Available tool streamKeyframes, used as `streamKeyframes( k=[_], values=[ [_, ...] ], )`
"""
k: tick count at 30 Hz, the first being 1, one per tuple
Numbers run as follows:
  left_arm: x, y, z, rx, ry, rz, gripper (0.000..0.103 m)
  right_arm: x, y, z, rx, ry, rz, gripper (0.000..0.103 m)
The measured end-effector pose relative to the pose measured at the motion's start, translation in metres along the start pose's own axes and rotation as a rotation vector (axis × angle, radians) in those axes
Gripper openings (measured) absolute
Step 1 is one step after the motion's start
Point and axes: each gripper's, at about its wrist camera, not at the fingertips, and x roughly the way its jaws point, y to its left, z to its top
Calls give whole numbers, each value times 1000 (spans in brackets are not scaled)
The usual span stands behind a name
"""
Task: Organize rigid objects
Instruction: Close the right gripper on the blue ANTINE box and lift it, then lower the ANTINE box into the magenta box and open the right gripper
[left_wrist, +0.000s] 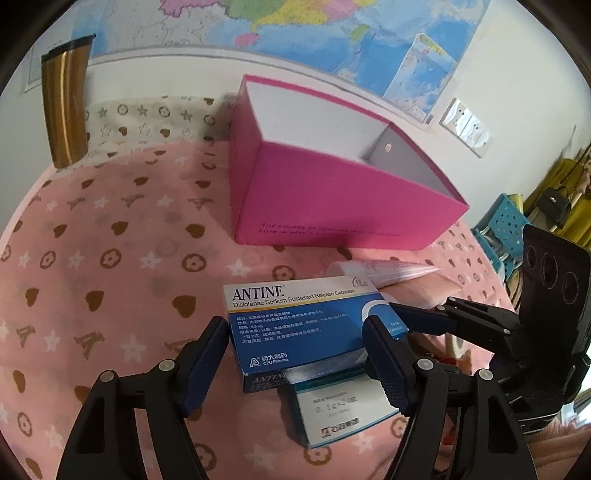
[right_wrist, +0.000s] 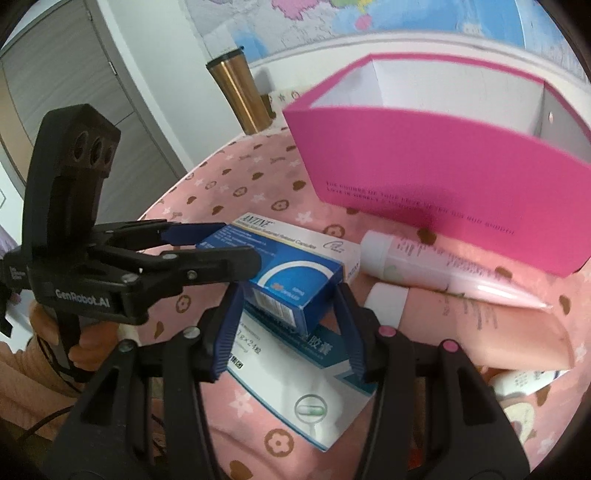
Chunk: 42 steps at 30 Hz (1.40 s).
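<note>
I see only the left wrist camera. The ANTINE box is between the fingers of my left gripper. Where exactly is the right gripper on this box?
Observer: The right gripper straddles the short end of the ANTINE box; its pads appear to press on both sides.
Operator: What lies between that end and the pink box?
Observer: Two pink tubes. The smaller tube lies partly over the larger tube, and both white caps point toward the ANTINE box.
Operator: And the white box underneath?
Observer: Its near corner carries a green-and-white capsule picture.
</note>
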Motion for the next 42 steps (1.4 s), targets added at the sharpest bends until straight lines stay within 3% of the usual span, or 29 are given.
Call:
streamKeyframes(
  k=[16,28,34,42],
  values=[
    [-19,-49,51,120,-102,-65,77,-56,-17,33,-13,-125,-85,54],
    [-8,-52,115,166,-166,8,77,-62,-44,84,-17,-196,-83,54],
    [21,-29,134,113,-126,59,77,-34,-61,112,15,-144,-35,54],
    [48,-19,138,108,-73,92,77,0,-72,119,57,-69,-10,54]
  ],
)
